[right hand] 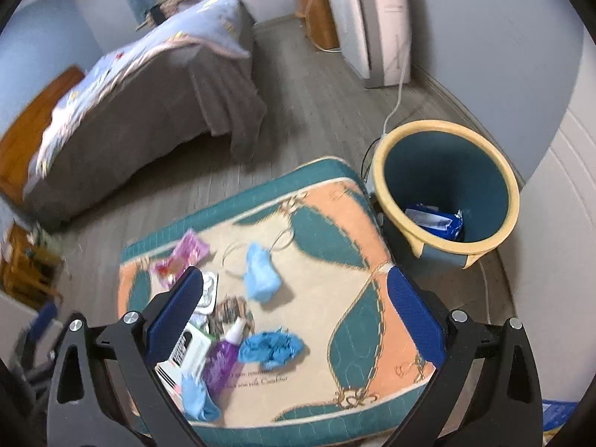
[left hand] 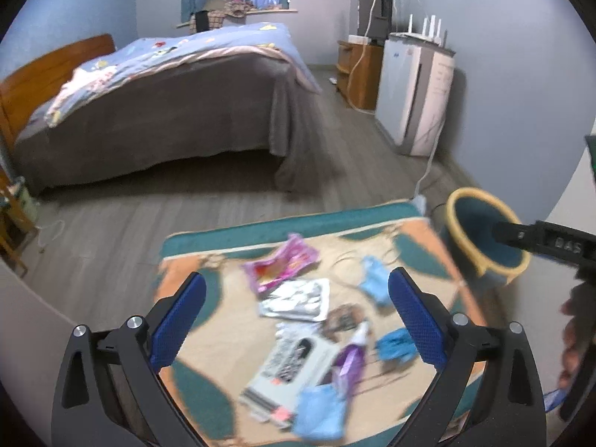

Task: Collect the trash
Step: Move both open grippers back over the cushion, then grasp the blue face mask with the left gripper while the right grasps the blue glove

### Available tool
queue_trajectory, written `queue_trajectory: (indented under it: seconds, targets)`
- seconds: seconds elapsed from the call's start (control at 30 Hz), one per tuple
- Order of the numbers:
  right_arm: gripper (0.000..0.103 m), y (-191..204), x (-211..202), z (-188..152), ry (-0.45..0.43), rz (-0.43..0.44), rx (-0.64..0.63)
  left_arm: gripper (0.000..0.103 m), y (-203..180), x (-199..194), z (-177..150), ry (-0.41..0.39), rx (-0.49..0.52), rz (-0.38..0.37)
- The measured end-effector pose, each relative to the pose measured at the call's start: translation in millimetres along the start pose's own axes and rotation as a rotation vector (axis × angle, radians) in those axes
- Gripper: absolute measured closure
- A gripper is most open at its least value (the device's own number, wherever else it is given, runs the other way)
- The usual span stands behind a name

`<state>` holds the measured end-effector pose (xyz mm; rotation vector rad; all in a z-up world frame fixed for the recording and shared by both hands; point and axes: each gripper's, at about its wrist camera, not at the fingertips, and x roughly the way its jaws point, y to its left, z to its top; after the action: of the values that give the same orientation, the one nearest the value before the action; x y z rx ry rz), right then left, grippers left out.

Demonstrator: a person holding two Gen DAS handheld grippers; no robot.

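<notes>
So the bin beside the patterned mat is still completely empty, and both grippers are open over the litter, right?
Not quite. The bin beside the mat is not empty: the right wrist view shows a blue wrapper lying at its bottom. The rest holds: the left gripper and right gripper are both open over the litter.

Each claw, left [left hand: 296,320] and right [right hand: 294,320], has black angular arms with triangular cut-outs, round silver screws at the joints, and two fingers faced with blue dimpled pads [left hand: 178,320]
</notes>
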<state>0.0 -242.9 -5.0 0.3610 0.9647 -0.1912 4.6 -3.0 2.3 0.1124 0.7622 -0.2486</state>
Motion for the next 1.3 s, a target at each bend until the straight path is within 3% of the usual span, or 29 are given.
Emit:
queue_trajectory:
  seconds: [0.2,0.5,0.7,1.1,1.3]
  targets:
    - [0.006,35.6,8.0,-19.6,0.0,-0.068,-0.175,0.006,38.6,8.8,-23.9,0.057,-0.044,0.008]
    - [0.006,40.0,61.4,-43.1,0.122,-0.113,-0.233,0.006,68.8,31.3,-42.3,0.139,-0.064,0.04]
    - [0.006,38.1,86.3,-52.4,0.175,-0.101,-0.242,0.006,71.7,41.6,-42.7,0.169,-0.065,0.02]
    - [0.042,39.7,146.2,-88.4,0.398,-0.044,-0.266,0.006,56.8,78.7,-61.5,0.32,-0.012,-0.008]
    - [0.053,37.0,139.5,-82.3,0.388,-0.026,-0.243,0.006,45.1,78.7,-67.9,0.342,-0.044,-0.069]
